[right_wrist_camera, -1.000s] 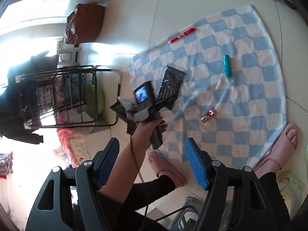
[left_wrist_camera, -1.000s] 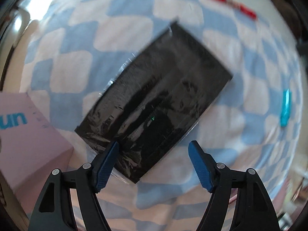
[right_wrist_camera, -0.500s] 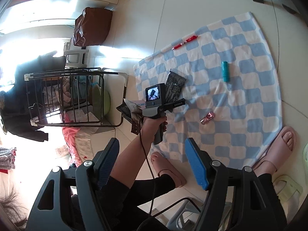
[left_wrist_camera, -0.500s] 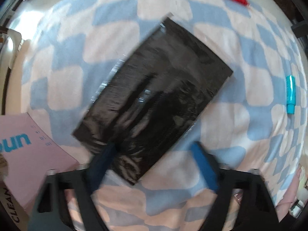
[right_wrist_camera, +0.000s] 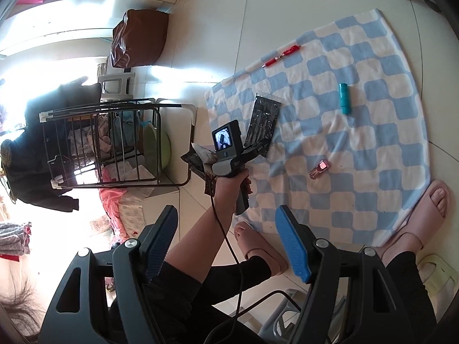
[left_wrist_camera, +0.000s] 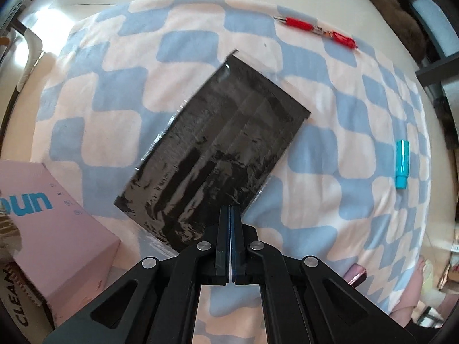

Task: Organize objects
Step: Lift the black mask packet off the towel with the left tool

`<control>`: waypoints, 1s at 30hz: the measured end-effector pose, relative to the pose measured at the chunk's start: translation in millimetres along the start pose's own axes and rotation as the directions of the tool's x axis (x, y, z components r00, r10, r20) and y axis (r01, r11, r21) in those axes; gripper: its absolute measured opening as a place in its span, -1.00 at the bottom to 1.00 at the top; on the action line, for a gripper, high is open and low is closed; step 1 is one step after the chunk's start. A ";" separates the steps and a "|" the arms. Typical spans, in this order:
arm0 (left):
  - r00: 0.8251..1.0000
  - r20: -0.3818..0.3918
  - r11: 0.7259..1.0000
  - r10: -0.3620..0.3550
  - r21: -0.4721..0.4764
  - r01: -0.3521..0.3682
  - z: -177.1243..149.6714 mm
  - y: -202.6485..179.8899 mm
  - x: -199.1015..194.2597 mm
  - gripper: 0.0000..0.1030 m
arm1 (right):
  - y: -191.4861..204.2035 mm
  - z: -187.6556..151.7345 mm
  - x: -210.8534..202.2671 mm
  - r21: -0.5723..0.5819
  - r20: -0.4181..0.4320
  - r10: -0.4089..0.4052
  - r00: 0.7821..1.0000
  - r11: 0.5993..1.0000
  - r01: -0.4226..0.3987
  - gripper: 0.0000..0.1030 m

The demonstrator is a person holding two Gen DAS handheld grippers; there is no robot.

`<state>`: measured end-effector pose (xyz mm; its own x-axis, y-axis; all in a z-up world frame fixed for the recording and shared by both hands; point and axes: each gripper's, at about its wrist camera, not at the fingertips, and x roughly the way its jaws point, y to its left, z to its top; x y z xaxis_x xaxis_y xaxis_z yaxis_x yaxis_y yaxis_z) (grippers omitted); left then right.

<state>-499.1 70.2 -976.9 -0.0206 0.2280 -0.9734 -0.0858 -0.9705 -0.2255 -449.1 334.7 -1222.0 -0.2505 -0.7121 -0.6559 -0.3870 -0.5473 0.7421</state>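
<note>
**Pinching the black packet at its near edge**

You are holding the left gripper [left_wrist_camera: 230, 215] pointed steeply down over the blue-and-white checked cloth [left_wrist_camera: 94, 106], and its two blue-padded fingers are pressed together at the near edge of the flat, glossy black plastic-wrapped packet [left_wrist_camera: 218, 149]. The fingertips are overlapping that edge, so you are most likely clamping the wrapper between them, though the pads are covering the contact and the view does not quite prove it. The packet is lying slantwise on the cloth, its far corner aimed toward the red pen [left_wrist_camera: 315, 30], with the pink cardboard box with blue lettering [left_wrist_camera: 43, 220] just beside its near left corner.

You are working the pick-up step of the tidying: one item is being taken, and the rest are waiting. The teal cylindrical tube [left_wrist_camera: 401, 164] and the small pink glossy bottle [right_wrist_camera: 319, 168] are lying well apart from the packet on the same cloth.

Your right gripper [right_wrist_camera: 226, 243] is hanging high above the scene with its fingers spread wide and nothing between them.

Next you are needing a slow, straight lift to test the hold, since thin film is likely to slip or sag. If it comes up cleanly, you are probably carrying it toward the pink box; if it slides, you are re-gripping deeper onto the packet.
</note>
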 end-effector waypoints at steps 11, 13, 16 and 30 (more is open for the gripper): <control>0.987 -0.130 0.995 -0.098 -0.018 0.096 77.2 2.7 27.5 0.79 | -8.6 -1.6 7.8 0.029 -0.029 0.004 1.000 1.000 -0.003 0.39; 0.978 -0.163 0.990 -0.130 -0.074 0.120 89.0 14.7 32.2 0.80 | -12.8 0.1 7.5 0.046 -0.032 0.006 0.999 0.999 -0.005 0.39; 0.972 -0.178 0.986 -0.152 -0.089 0.138 113.1 27.1 35.7 0.80 | -15.5 2.8 5.3 0.050 -0.027 0.003 1.000 0.999 -0.001 0.39; 0.923 -0.372 0.937 -0.099 0.276 0.212 112.1 0.5 102.8 0.92 | -31.7 8.5 22.9 0.102 -0.079 -0.027 0.997 0.994 0.035 0.39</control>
<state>-613.0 102.0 -1072.6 0.3602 0.2772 -0.8907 -0.3600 -0.8396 -0.4068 -450.0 339.5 -1261.7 -0.1696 -0.7295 -0.6626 -0.4844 -0.5238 0.7007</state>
